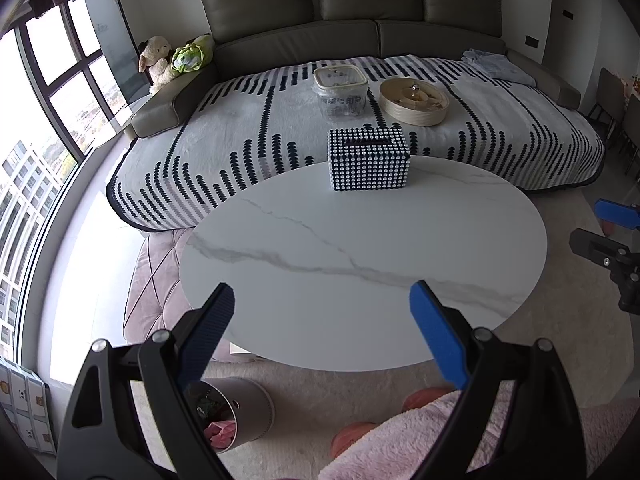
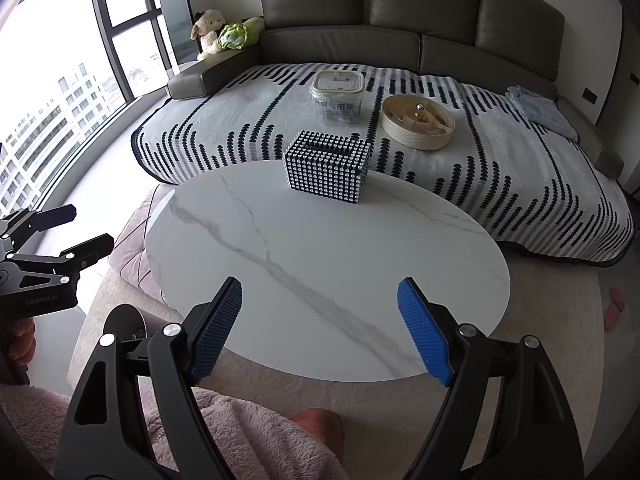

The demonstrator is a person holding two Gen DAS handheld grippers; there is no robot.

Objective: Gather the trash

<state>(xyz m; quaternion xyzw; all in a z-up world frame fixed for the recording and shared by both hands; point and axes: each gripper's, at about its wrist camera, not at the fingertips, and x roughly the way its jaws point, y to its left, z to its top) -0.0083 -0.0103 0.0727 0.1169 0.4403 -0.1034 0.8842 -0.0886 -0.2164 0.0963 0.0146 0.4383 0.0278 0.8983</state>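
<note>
Trash bin [image 1: 240,412] on floor at lower left, beside table edge, scraps inside. Left gripper [image 1: 322,312] spread wide, nothing between pads, poised above white marble table [image 1: 360,248]. Studded tissue box [image 1: 369,159] at far rim. Right gripper [image 2: 320,308] likewise released, empty.

Colours and patterns, table and sofa area

Oval table [image 1: 360,264]: white with grey marble veining. Tissue box [image 1: 368,159]: black, gridded with white studs. Blanket [image 1: 248,128]: white, navy and grey scalloped stripes. Sofa [image 1: 352,12]: dark olive-grey. Round tray [image 1: 414,102]: cream. Bin [image 1: 244,408]: pale grey, pink scraps inside. Gripper pads [image 2: 424,336]: blue. Fleece sleeve [image 2: 256,436]: pink.
</note>
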